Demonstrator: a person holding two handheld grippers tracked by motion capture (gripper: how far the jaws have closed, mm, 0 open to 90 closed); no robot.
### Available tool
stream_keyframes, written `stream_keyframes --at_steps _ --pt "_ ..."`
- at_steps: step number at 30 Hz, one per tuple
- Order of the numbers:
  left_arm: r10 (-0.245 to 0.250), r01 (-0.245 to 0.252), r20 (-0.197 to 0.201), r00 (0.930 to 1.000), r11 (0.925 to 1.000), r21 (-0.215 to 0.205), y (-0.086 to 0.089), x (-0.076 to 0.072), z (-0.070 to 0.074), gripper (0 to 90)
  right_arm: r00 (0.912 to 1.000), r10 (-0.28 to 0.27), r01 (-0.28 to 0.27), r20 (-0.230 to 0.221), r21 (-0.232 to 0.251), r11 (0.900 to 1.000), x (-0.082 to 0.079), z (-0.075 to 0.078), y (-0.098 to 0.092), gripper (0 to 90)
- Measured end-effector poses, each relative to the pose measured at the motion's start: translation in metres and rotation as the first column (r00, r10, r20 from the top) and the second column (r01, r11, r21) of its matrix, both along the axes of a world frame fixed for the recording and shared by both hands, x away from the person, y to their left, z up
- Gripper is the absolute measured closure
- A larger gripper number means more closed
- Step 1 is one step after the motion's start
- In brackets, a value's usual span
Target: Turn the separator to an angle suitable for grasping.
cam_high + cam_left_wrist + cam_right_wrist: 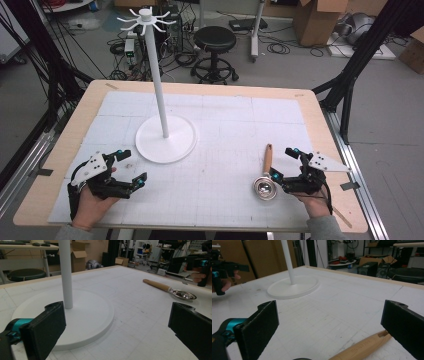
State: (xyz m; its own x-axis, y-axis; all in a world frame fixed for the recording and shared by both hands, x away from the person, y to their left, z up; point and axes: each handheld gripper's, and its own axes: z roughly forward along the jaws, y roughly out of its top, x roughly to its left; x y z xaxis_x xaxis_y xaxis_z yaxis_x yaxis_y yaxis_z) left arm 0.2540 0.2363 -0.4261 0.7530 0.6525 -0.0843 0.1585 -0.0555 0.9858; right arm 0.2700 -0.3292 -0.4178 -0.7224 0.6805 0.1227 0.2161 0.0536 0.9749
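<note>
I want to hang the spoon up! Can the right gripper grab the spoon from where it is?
Probably yes. The right gripper has its jaws wide open right beside the spoon, whose wooden handle lies flat by one jaw, and nothing sits between them on the table.

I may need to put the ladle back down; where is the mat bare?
Bare: the middle strip between the white round-based hook stand and the wooden-handled steel ladle, plus the far right corner. Crowded: near right, where the right claw sits beside the ladle.

A ladle [266,176] with a pale wooden handle and a shiny steel bowl lies flat on the white worktop [225,135], bowl up, handle pointing away.
</note>
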Motion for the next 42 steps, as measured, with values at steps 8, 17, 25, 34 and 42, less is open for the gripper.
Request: stream_keyframes --at_steps 8,17,25,34,42 --pt "0.005 -0.005 -0.007 1.0 1.0 0.001 0.0 0.001 0.0 1.8 0.9998 -0.01 0.009 -0.016 -0.024 1.0 0.0 0.002 -0.002 4.6" --pt "0.002 -0.001 -0.014 0.9999 0.9999 0.013 -0.001 -0.001 -0.001 1.7 0.9988 -0.002 0.002 -0.05 0.011 1.0 0.005 0.004 -0.009 36.9" --pt "0.013 -0.013 -0.008 0.9999 0.9999 0.002 0.0 0.002 -0.001 1.8 0.9965 -0.023 0.02 -0.08 -0.043 0.999 0.004 0.005 -0.011 78.4" --pt "0.01 -0.01 -0.009 0.9999 1.0 0.001 -0.001 0.005 -0.002 1.8 0.9947 -0.058 0.051 -0.084 -0.082 0.995 0.009 0.006 -0.014 90.0" --pt "0.014 -0.014 -0.012 0.9998 0.9999 0.008 -0.001 0.004 -0.002 1.8 0.9949 -0.077 0.066 -0.065 -0.163 0.984 0.013 0.002 -0.014 90.0"
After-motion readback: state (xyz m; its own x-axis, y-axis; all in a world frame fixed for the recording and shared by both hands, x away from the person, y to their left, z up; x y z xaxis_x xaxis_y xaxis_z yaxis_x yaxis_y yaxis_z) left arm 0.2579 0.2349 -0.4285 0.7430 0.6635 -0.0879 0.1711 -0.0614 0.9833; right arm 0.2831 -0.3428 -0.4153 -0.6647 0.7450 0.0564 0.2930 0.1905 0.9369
